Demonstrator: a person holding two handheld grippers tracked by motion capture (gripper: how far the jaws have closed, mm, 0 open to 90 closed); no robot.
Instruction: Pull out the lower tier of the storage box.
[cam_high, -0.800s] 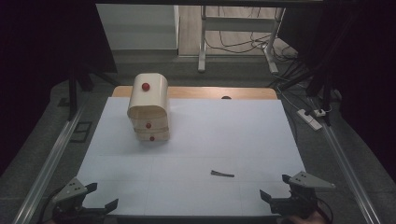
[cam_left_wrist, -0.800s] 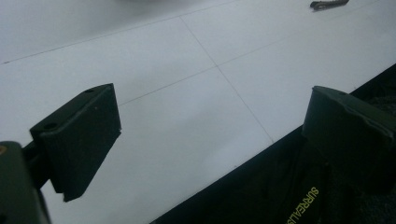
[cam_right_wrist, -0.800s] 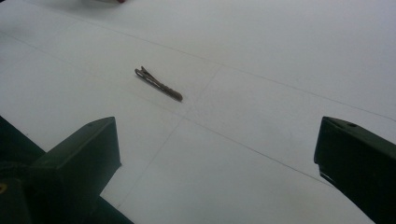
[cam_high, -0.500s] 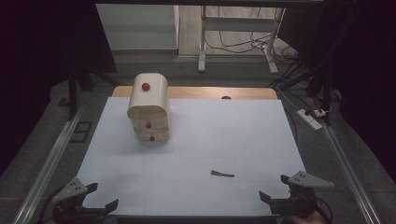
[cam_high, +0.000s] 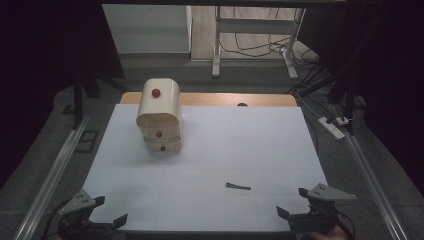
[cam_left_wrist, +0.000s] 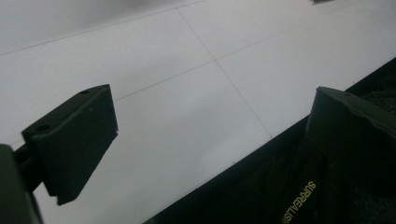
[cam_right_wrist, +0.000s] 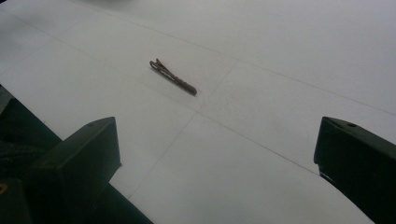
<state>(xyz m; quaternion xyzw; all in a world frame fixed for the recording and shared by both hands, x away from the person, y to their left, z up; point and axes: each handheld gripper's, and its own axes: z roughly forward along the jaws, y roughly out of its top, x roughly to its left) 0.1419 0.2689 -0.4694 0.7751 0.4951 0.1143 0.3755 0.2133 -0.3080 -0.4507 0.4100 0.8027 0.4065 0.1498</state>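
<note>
A small cream wooden chest of drawers (cam_high: 158, 117) with red knobs stands at the back left of the white table top (cam_high: 240, 145). A thin dark hair clip (cam_high: 238, 186) lies flat toward the front right, seen ahead and a little left in the right gripper view (cam_right_wrist: 173, 77). My left gripper (cam_high: 110, 210) hovers at the front left corner, open with nothing between its jaws (cam_left_wrist: 210, 135), partly over the table's edge. My right gripper (cam_high: 292, 201) sits at the front right, open and empty (cam_right_wrist: 217, 158), a short way behind the clip.
Metal rails (cam_high: 50, 180) run along both sides of the table. A power strip (cam_high: 332, 125) and cables lie on the floor at the right. A wooden board edge (cam_high: 215, 99) shows behind the white surface.
</note>
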